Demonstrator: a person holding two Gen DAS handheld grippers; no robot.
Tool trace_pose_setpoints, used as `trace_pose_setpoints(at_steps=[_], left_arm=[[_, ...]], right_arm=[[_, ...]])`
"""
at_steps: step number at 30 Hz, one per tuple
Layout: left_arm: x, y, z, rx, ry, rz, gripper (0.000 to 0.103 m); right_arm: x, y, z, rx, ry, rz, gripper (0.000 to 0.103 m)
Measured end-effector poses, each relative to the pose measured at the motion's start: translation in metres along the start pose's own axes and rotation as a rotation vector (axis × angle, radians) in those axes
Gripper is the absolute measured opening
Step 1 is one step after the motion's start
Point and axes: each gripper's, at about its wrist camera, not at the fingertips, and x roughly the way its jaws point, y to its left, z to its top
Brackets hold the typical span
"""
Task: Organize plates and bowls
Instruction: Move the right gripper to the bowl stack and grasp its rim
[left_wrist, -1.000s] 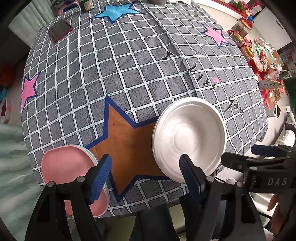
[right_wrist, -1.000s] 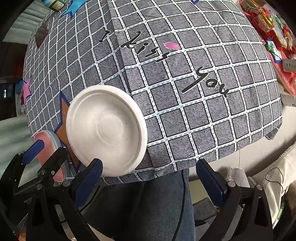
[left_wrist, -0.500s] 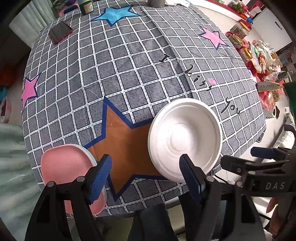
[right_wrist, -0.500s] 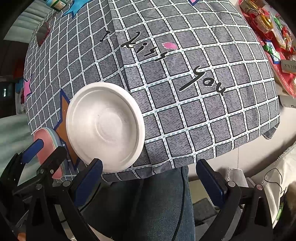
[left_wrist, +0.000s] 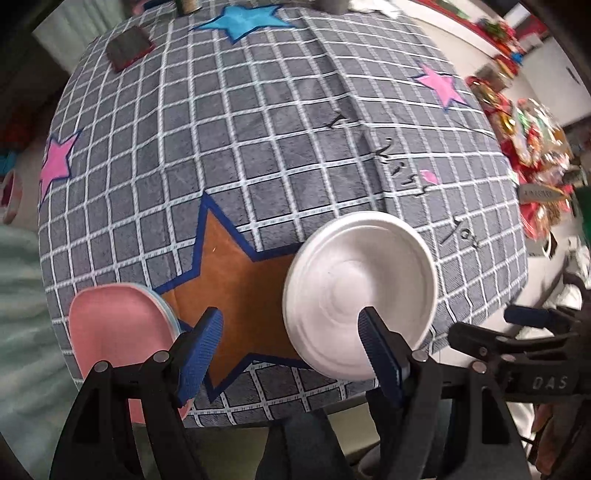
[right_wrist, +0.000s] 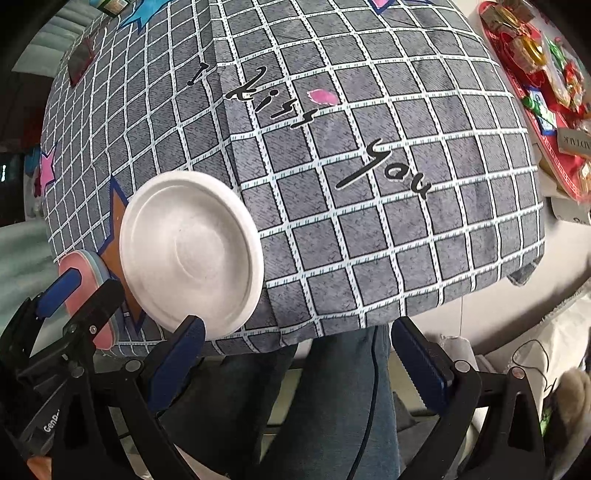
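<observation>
A white round plate (left_wrist: 360, 295) lies near the table's front edge, on the grey checked cloth; the right wrist view shows the same white plate (right_wrist: 190, 254). To its left a pink plate (left_wrist: 118, 332) tops a small stack of pale blue ones, seen again as the pink stack (right_wrist: 90, 291). My left gripper (left_wrist: 291, 354) hangs open above the brown star between the two, its right fingertip overlapping the white plate's near rim in the picture. My right gripper (right_wrist: 295, 362) is open too, held beyond the table's front edge with nothing between its fingers.
The table (left_wrist: 258, 140) has a grey grid cloth with coloured stars and lettering. A dark phone (left_wrist: 127, 48) lies at the far left, jars at the far edge. A person's jeans-clad leg (right_wrist: 332, 406) is under the front edge. Red packaged goods (right_wrist: 546, 74) crowd the right.
Both views have drifted slightly; the table sits a little further from the right gripper. The plates have not moved and both grippers stay open.
</observation>
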Motion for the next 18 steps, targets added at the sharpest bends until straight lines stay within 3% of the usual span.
trace_pose_setpoints(at_steps=[9, 18], left_arm=[[0.033, -0.001, 0.001, -0.056, 0.068, 0.064, 0.079], [0.066, -0.004, -0.003, -0.075, 0.077, 0.085, 0.079]], right_arm=[[0.017, -0.025, 0.024, -0.015, 0.061, 0.024, 0.101], [0.044, -0.018, 0.027, -0.063, 0.069, 0.037, 0.101]])
